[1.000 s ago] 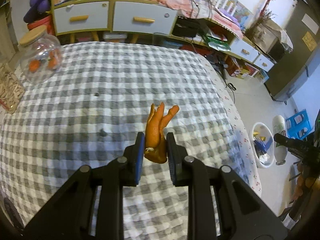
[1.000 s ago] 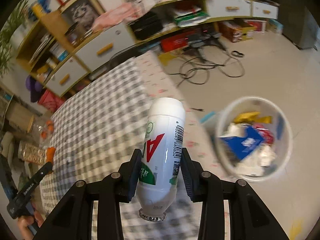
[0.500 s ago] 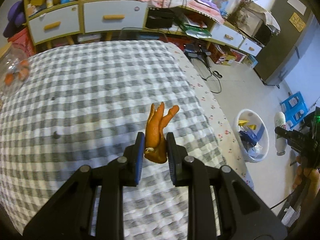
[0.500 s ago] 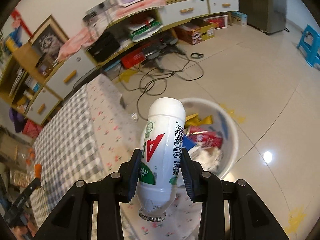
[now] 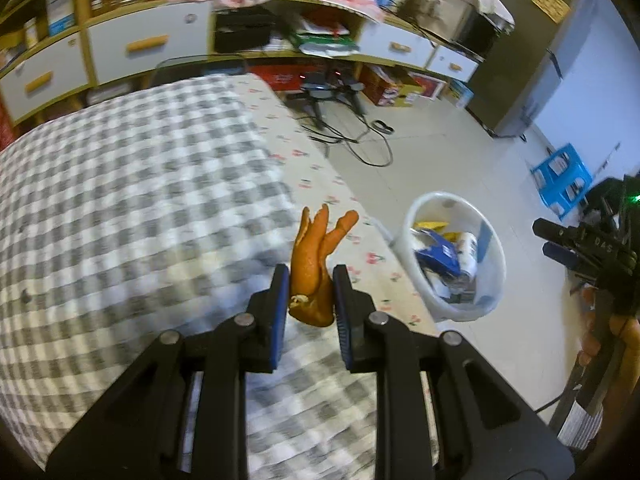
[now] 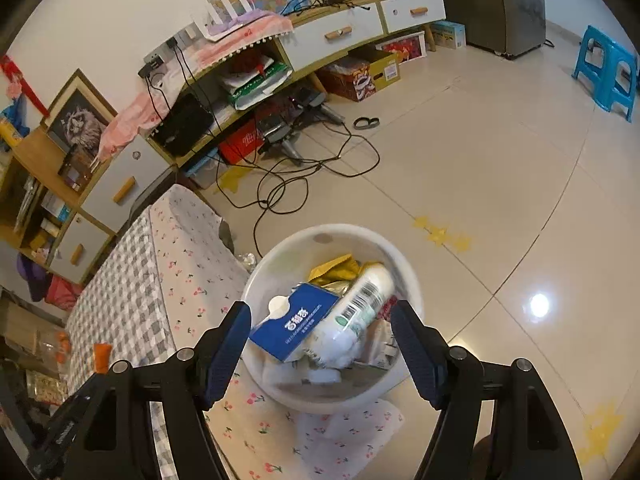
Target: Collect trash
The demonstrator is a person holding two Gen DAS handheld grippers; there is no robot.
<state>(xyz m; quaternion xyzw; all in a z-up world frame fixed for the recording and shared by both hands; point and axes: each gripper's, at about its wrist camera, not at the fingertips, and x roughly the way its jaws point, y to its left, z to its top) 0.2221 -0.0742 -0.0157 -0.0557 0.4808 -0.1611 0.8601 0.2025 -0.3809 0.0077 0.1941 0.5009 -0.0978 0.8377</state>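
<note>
The right gripper (image 6: 320, 344) has just opened its jaws: half a second ago they were clamped on the white plastic bottle with the red and green label (image 6: 360, 300), and now they stand wide apart with nothing between them. The bottle now lies tilted inside the round white plastic trash bin (image 6: 280, 392) on the floor, resting against a blue and white carton (image 6: 296, 326) and on top of other wrappers. It looks slightly blurred, so I think it is only just landing. The open gripper hangs directly above the bin. For the task, this means that one piece of trash is delivered and this hand is free for the next one.

The left gripper (image 5: 310, 288) keeps its jaws closed on the curled orange peel of a fruit (image 5: 314, 264), the same as one second ago. What changed in its view is the position: before, the peel was over the middle of the table with the grey and white checked cloth (image 5: 120, 220), and now it is over the edge of the table, with the bin (image 5: 456, 308) near on the right. I judge the peel is the next thing to drop, but it is not yet above the bin, so the release should wait
</note>
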